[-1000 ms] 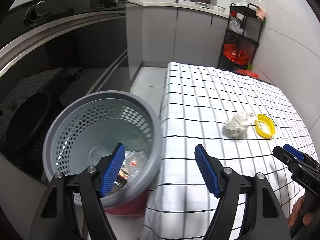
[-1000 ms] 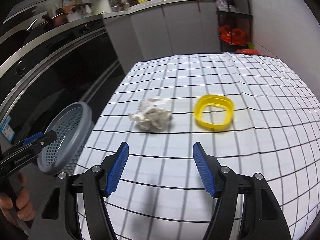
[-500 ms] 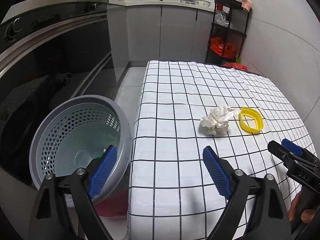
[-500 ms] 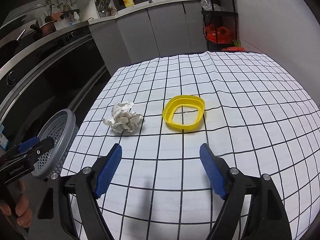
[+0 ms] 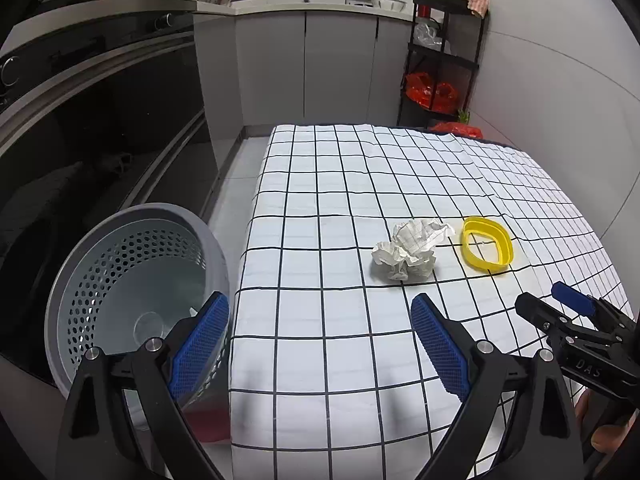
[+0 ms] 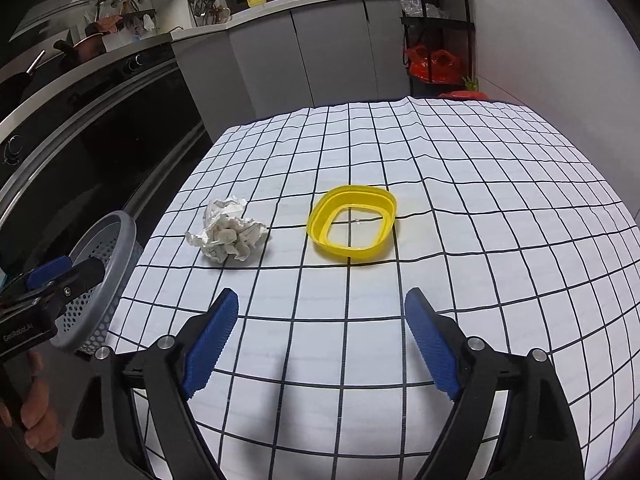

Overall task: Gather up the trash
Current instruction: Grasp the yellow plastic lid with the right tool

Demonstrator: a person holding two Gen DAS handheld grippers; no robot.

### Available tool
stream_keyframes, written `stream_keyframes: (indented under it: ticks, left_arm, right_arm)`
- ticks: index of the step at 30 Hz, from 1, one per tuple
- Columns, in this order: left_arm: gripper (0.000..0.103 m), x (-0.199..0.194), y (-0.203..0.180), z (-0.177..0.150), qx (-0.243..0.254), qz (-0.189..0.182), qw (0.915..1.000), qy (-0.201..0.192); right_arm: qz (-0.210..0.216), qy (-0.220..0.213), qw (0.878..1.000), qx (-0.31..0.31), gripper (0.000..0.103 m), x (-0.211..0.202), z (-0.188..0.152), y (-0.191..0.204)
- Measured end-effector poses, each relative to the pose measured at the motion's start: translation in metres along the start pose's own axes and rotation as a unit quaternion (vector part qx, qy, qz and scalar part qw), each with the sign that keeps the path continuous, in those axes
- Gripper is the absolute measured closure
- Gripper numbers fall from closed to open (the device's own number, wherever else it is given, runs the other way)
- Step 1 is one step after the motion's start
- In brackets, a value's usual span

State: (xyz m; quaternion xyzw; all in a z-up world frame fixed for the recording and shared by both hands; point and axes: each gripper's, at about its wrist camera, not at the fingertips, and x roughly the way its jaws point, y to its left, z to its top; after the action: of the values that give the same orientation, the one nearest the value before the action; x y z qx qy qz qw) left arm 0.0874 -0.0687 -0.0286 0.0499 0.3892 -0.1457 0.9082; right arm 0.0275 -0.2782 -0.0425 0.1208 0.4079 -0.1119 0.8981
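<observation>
A crumpled white paper ball (image 5: 406, 254) (image 6: 228, 232) lies on the checked tablecloth (image 5: 340, 208) (image 6: 460, 200). A yellow plastic ring (image 5: 486, 248) (image 6: 352, 226) lies just right of it. A grey perforated waste basket (image 5: 132, 280) (image 6: 104, 280) stands on the floor off the table's left edge. My left gripper (image 5: 320, 344) is open and empty above the table's near left edge, short of the paper. My right gripper (image 6: 322, 340) is open and empty over the cloth, short of the ring; it also shows in the left wrist view (image 5: 560, 308).
Dark oven fronts (image 5: 100, 120) run along the left. Grey cabinets (image 5: 320, 68) and a black shelf rack (image 5: 440, 52) with red bags stand beyond the table's far end. A white wall (image 5: 560, 100) borders the right side.
Both grippers have drawn back and risen, still open. The left view has swung from over the basket toward the table. The paper and ring have not moved.
</observation>
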Motion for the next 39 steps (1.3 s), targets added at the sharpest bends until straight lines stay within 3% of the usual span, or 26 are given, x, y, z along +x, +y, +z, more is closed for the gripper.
stream_keyframes:
  ticks: [17,30,39]
  left_arm:
    - [0.012,0.016,-0.001,0.004,-0.002,-0.001,0.9999,0.011]
    - [0.012,0.021,-0.003,0.002,-0.008,-0.003,0.9998,0.017]
    - [0.012,0.024,-0.004,0.0,-0.006,-0.004,0.9998,0.021]
  right_arm:
    - [-0.015,0.028,0.999,0.009,0.022,0.025,0.011,-0.009]
    - [-0.027,0.057,0.998,0.018,0.022,0.071,0.033,-0.009]
    - [-0.06,0.06,0.996,0.008,0.021,0.096,0.047,-0.002]
